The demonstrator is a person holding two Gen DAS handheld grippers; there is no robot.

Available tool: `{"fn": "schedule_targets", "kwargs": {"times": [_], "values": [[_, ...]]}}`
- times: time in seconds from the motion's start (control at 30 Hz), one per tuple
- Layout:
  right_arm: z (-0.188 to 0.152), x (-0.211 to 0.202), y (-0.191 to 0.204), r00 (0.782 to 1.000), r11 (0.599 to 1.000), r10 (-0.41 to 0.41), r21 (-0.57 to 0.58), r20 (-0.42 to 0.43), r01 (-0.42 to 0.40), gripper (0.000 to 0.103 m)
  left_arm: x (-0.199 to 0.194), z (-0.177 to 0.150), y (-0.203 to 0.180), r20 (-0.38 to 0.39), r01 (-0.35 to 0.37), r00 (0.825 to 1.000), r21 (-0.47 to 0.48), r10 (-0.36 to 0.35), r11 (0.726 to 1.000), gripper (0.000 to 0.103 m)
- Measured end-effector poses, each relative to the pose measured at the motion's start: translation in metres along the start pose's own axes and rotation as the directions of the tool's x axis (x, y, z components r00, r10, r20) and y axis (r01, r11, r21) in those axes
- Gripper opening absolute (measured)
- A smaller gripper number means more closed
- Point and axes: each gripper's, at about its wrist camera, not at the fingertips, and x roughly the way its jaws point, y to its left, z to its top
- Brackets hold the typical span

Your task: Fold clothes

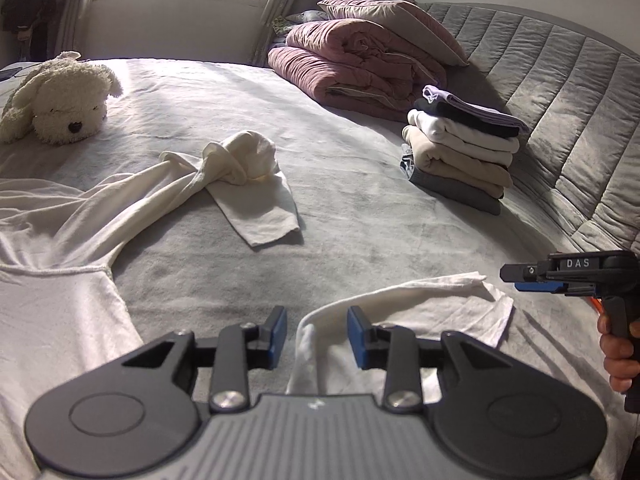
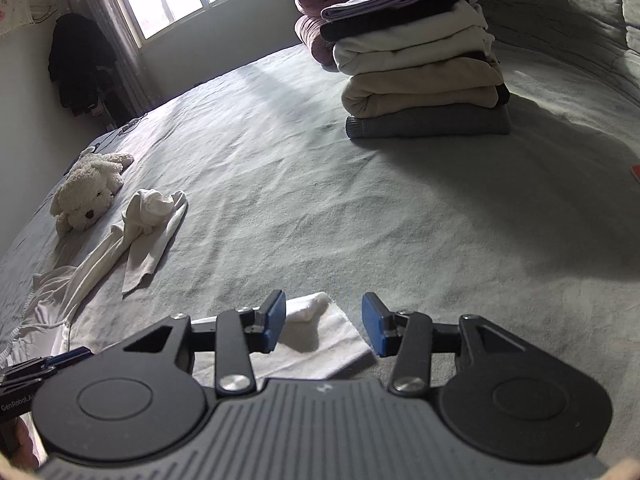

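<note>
My left gripper [image 1: 317,332] hovers low, jaws apart, astride the white shirt's sleeve [image 1: 420,308]; my right gripper [image 2: 323,328] gapes level over its cuff [image 2: 320,332].

Both wrist views sit low over the grey-sheeted bed [image 1: 360,216], looking forward along their own fingers. The left faces the window and padded grey headboard [image 1: 560,92]; the right, close beside it, angles leftward. Both share the stack of folded clothes [image 2: 420,80] and cream plush dog [image 1: 60,100]
</note>
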Motion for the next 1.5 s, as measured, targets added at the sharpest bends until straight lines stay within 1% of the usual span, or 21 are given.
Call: {"fn": "schedule_targets", "kwargs": {"times": [0.07,0.13,0.23,0.27,0.3,0.33,0.4,0.43,0.57,0.6,0.63,0.67,0.73,0.87,0.97,1.1,1.27,1.37,1.5], "values": [[-0.006,0.003,-0.002,1.0,1.0,-0.015,-0.012,-0.025,0.015,0.047,-0.002,0.001,-0.006,0.005,0.016,1.0,0.02,-0.016,1.0,0.038],[-0.01,0.007,-0.001,0.999,0.999,-0.024,-0.036,-0.041,0.022,0.047,0.001,0.0,-0.014,-0.012,0.031,0.999,0.063,-0.031,0.997,0.039],[-0.017,0.012,0.006,0.998,0.995,-0.045,-0.089,-0.047,0.041,0.048,0.011,-0.001,-0.031,-0.044,0.005,0.999,0.166,0.002,0.986,0.04],[-0.019,0.014,0.009,0.998,0.993,-0.048,-0.106,-0.042,0.043,0.045,0.017,0.001,-0.036,-0.048,-0.006,0.999,0.19,0.016,0.982,0.04],[-0.021,0.015,0.011,0.998,0.991,-0.05,-0.122,-0.036,0.045,0.036,0.024,0.003,-0.041,-0.052,-0.017,0.998,0.212,0.029,0.977,0.04],[-0.022,0.016,0.014,0.998,0.989,-0.049,-0.14,-0.028,0.045,0.031,0.031,0.006,-0.046,-0.059,-0.018,0.998,0.221,0.031,0.975,0.04],[-0.024,0.016,0.016,0.999,0.986,-0.046,-0.163,-0.023,0.041,0.01,0.047,0.01,-0.058,-0.074,-0.011,0.997,0.234,0.029,0.972,0.04],[-0.024,0.015,0.016,0.999,0.986,-0.043,-0.165,-0.026,0.039,0.006,0.053,0.011,-0.065,-0.08,-0.004,0.996,0.241,0.024,0.971,0.04],[-0.023,0.007,0.015,0.999,0.986,-0.031,-0.163,-0.036,0.024,0.004,0.081,0.016,-0.092,-0.106,0.021,0.994,0.265,0.007,0.964,0.04],[-0.022,0.004,0.013,0.999,0.988,-0.024,-0.153,-0.035,0.018,0.004,0.088,0.017,-0.099,-0.112,0.027,0.994,0.271,0.003,0.962,0.039],[-0.022,0.0,0.011,0.999,0.989,-0.021,-0.145,-0.032,0.016,0.004,0.093,0.017,-0.106,-0.117,0.036,0.993,0.274,-0.004,0.961,0.036],[-0.022,-0.003,0.009,0.999,0.99,-0.019,-0.137,-0.029,0.015,0.004,0.098,0.018,-0.113,-0.122,0.045,0.993,0.276,-0.012,0.96,0.031],[-0.022,-0.012,0.003,1.0,0.993,-0.015,-0.12,-0.022,0.012,0.004,0.104,0.02,-0.125,-0.131,0.057,0.991,0.262,-0.023,0.963,0.001],[-0.022,-0.033,-0.011,0.999,0.995,-0.035,-0.093,0.003,0.036,0.004,0.109,0.027,-0.145,-0.137,0.099,0.988,0.21,-0.071,0.973,0.0],[-0.023,-0.051,-0.025,0.998,0.996,-0.057,-0.063,0.016,0.058,0.004,0.107,0.028,-0.164,-0.124,0.123,0.987,0.216,-0.098,0.969,0.0],[-0.025,-0.076,-0.041,0.995,0.995,-0.098,-0.032,0.026,0.099,0.004,0.111,0.024,-0.193,-0.137,0.172,0.98,0.21,-0.145,0.962,0.0],[-0.027,-0.099,-0.053,0.991,0.991,-0.13,-0.027,0.028,0.131,0.004,0.114,0.018,-0.22,-0.14,0.221,0.971,0.199,-0.195,0.955,0.0],[-0.03,-0.103,-0.057,0.991,0.991,-0.131,-0.026,0.005,0.131,0.004,0.116,0.012,-0.232,-0.155,0.236,0.966,0.211,-0.205,0.949,0.0],[-0.031,-0.096,-0.057,0.987,0.986,-0.161,-0.046,-0.017,0.16,0.005,0.107,0.008,-0.232,-0.166,0.229,0.967,0.223,-0.194,0.948,0.001]]}}
